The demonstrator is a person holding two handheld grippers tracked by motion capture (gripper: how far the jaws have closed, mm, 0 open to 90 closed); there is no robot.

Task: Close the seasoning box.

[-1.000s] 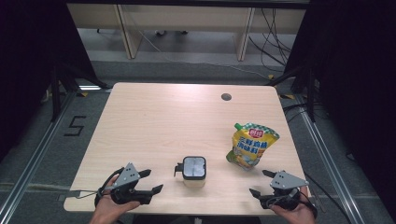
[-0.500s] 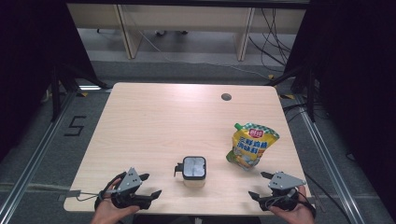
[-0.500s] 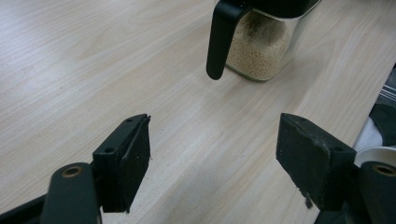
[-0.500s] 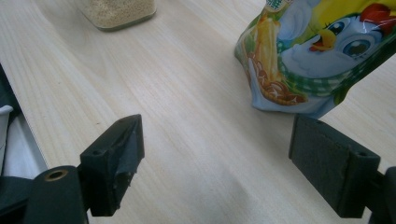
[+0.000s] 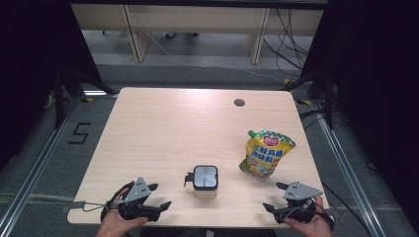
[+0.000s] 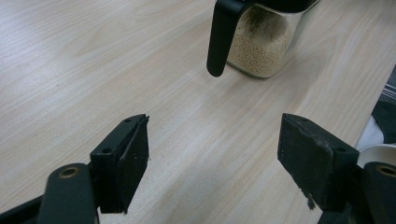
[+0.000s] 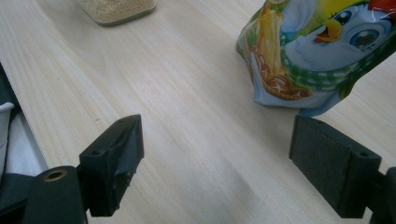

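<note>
Jar [image 5: 205, 179] of grains sits at the tabletop's [image 5: 163, 133] near edge between your hands, handle toward your left gripper [image 5: 157, 195]; the pouch [image 5: 266, 153] lies ahead of your right gripper [image 5: 274, 196]. Both grippers gape wide and empty, the left's jaws having just opened, suggesting each is lined up for its own grab.

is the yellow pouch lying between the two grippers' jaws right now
No, the yellow pouch lies on the table, apart from the open right gripper and left gripper.
</note>
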